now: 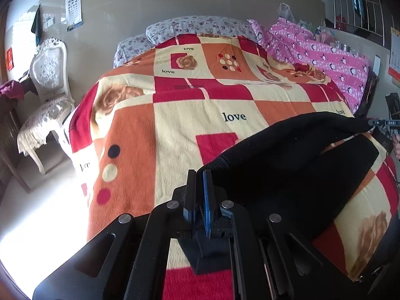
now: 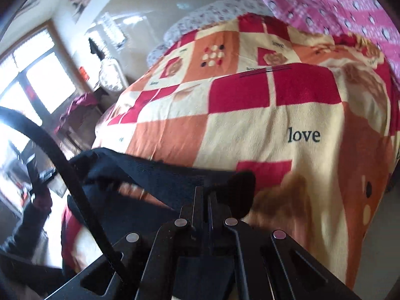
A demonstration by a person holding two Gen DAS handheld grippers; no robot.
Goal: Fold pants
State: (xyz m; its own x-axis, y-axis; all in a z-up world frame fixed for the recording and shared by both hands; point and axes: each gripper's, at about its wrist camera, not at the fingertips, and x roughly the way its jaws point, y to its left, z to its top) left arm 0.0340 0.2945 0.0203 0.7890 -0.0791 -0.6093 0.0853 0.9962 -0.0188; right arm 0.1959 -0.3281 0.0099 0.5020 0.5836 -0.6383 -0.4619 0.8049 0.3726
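Observation:
The black pants [image 1: 295,160] hang stretched between my two grippers above the near end of the bed. My left gripper [image 1: 200,175] is shut on one edge of the pants, at the ribbed corner. My right gripper [image 2: 203,192] is shut on the other edge of the pants [image 2: 160,175]; it also shows far right in the left wrist view [image 1: 375,123]. The cloth sags in a fold between them, and the part below hangs over the blanket. The right wrist view is blurred.
The bed carries a red, orange and cream checked blanket [image 1: 200,105] with "love" printed on it. A pink penguin quilt [image 1: 325,52] and floral pillows [image 1: 200,26] lie at the head. A white chair [image 1: 47,80] stands left of the bed. A black strap [image 2: 62,165] crosses the right wrist view.

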